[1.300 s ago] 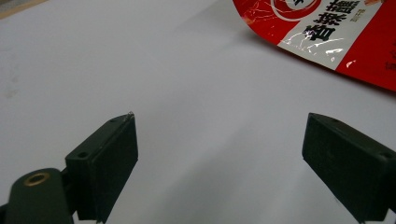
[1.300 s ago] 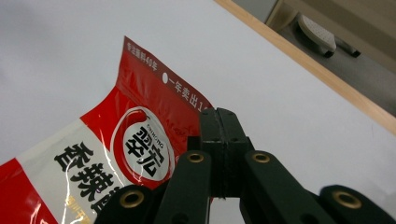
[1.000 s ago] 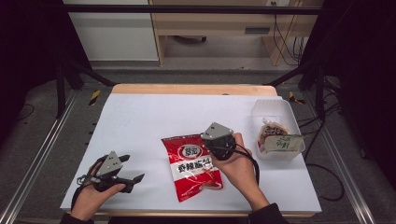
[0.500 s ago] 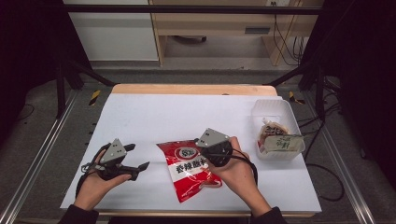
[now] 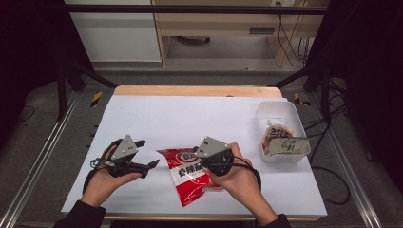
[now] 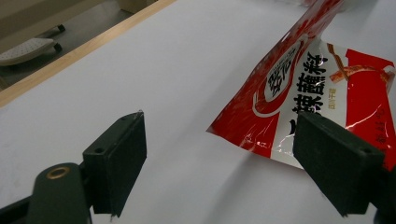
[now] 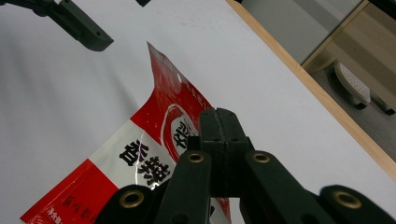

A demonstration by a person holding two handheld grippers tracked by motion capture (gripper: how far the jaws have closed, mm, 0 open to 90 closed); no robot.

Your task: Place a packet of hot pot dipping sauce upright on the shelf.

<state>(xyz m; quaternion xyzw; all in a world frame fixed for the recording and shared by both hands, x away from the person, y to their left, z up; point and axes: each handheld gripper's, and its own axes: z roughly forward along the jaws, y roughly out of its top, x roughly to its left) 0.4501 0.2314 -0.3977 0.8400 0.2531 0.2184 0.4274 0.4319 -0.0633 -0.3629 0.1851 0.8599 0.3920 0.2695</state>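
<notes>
While pinched, red snack bag (image 5: pixel 190 175), white Chinese chars, illegible.

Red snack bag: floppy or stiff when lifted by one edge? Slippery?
Probably floppy: the red snack bag bends where the right tool pinches its edge, one corner curling up off the white table cover. Its glossy film shows glare, so it may slip. It looks flat and thin, so likely light.
</notes>
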